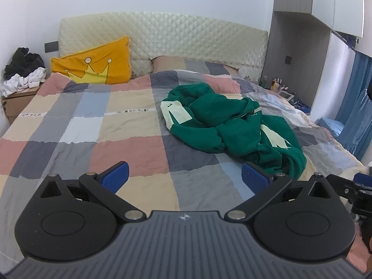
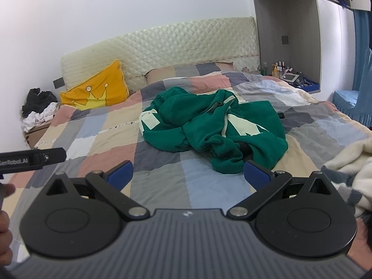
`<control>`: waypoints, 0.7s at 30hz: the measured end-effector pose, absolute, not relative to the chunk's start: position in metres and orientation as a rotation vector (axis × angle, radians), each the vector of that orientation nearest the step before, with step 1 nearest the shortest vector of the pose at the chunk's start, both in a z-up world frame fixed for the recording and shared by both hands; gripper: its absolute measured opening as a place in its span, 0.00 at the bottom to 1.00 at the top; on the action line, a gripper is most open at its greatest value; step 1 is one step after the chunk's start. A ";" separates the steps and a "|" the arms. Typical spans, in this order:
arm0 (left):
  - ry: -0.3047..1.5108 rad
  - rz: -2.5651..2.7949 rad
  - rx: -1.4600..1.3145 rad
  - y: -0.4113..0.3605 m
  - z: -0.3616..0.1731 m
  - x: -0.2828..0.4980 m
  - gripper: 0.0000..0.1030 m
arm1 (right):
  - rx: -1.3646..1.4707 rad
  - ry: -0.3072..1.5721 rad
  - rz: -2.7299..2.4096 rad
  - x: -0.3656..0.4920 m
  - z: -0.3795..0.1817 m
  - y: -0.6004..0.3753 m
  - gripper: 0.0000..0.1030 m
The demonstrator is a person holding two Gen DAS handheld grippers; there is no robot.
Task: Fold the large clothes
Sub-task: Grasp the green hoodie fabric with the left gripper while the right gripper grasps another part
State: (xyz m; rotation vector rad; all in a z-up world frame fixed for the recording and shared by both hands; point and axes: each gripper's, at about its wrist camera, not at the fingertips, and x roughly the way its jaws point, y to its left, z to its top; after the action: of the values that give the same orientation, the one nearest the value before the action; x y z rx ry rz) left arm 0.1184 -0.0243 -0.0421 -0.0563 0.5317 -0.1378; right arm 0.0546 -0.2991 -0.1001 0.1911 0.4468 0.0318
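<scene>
Both hand-held grippers (image 1: 184,176) (image 2: 188,174) spread apart, empty; green hoodie (image 1: 234,125) crumpled just ahead, untouched.

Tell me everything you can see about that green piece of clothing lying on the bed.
The crumpled dark green fleecy garment lies in an unfolded heap on the patchwork quilt of pink, grey, beige and blue squares, right of the bed's middle. It looks soft and thick, like a sweatshirt, with pale cream panels or lettering showing in places and a gathered cuff on one sleeve. It is twisted over itself, so its full shape is hidden. Only the quilt touches it; both open grippers are short of it.
</scene>
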 end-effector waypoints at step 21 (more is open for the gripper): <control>0.614 -0.197 -0.145 -0.055 -0.076 0.291 1.00 | 0.391 0.474 0.039 0.173 -0.128 -0.354 1.00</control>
State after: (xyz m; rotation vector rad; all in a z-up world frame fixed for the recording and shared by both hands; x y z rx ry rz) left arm 0.2910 -0.0549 -0.0757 -0.1450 0.6142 -0.1969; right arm 0.1725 -0.3544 -0.1279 0.3912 0.4737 0.0389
